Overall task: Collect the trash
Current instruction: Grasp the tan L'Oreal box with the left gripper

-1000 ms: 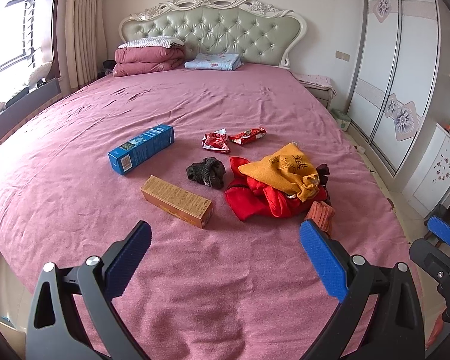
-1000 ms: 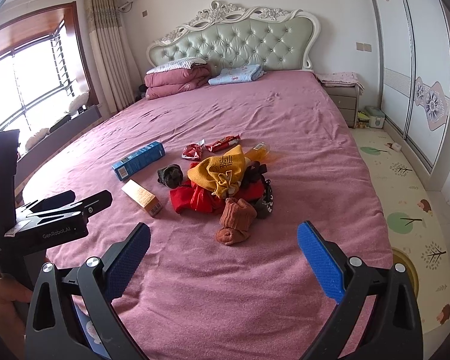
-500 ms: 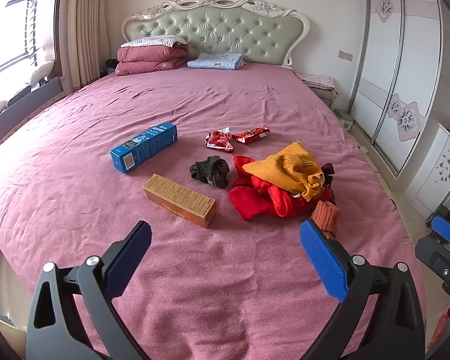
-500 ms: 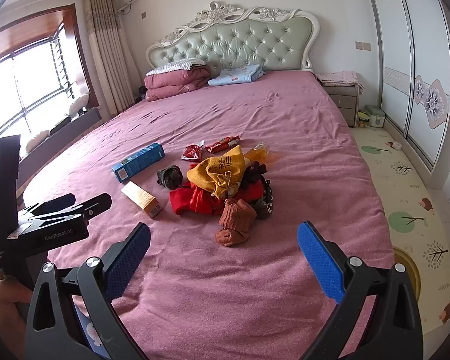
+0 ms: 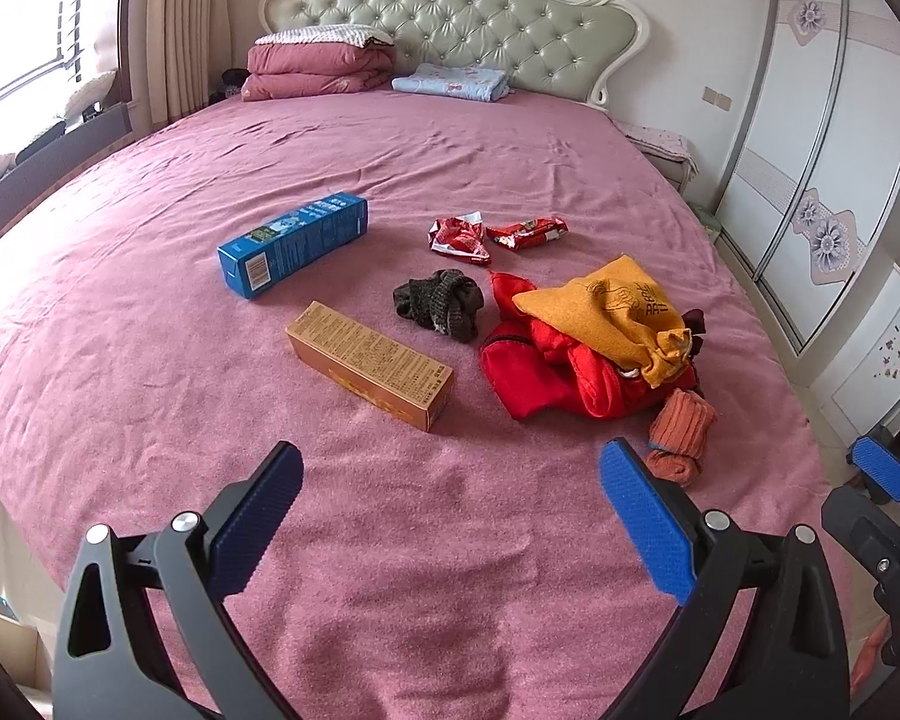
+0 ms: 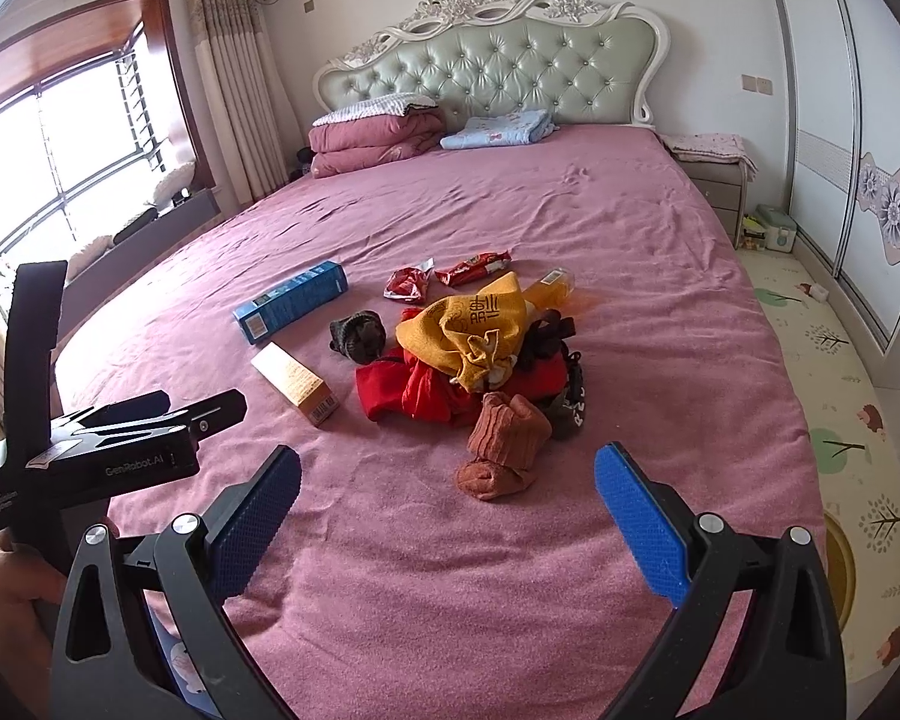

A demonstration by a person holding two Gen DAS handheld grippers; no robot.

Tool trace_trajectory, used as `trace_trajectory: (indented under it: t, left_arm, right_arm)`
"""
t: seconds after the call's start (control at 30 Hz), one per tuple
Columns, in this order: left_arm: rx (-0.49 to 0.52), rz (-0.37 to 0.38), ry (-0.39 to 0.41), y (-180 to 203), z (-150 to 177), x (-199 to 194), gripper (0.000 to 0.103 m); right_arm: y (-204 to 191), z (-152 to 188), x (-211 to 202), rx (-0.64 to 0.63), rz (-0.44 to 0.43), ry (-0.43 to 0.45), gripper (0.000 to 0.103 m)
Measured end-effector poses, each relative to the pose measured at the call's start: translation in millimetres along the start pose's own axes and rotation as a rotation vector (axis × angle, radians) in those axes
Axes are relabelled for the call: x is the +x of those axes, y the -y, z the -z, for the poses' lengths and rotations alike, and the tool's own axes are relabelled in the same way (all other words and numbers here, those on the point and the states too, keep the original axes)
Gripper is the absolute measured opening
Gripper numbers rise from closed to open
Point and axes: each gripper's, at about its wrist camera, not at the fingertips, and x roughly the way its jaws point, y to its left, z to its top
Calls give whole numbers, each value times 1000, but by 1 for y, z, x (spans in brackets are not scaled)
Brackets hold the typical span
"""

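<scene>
On the pink bed (image 5: 150, 360) lie a blue box (image 5: 294, 243), a tan box (image 5: 371, 365), two red snack wrappers (image 5: 459, 238) (image 5: 528, 231), and in the right wrist view the blue box (image 6: 291, 300), tan box (image 6: 297, 383) and wrappers (image 6: 407, 286). My left gripper (image 5: 450, 501) is open and empty, just short of the tan box. My right gripper (image 6: 447, 501) is open and empty, in front of the orange socks (image 6: 501, 450). A plastic bottle (image 6: 555, 285) lies behind the clothes.
A clothes heap holds a yellow bag (image 5: 612, 309), red garments (image 5: 546, 372), dark socks (image 5: 441, 303) and orange socks (image 5: 681, 432). Folded quilts (image 5: 318, 66) sit at the headboard. A wardrobe (image 5: 822, 150) and a play mat (image 6: 834, 408) lie right. The left gripper body (image 6: 90, 450) shows at the left.
Both grippers have moved a little forward toward the things on the bed. Both stay open and empty.
</scene>
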Motion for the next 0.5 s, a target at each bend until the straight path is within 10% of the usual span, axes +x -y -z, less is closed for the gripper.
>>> trace_trajectory:
  t: [0.5]
  left_arm:
    - [-233,-26,-158,-36,-34,80,99]
  right_arm:
    - [-9,-13,57,-24,-56,-102,95]
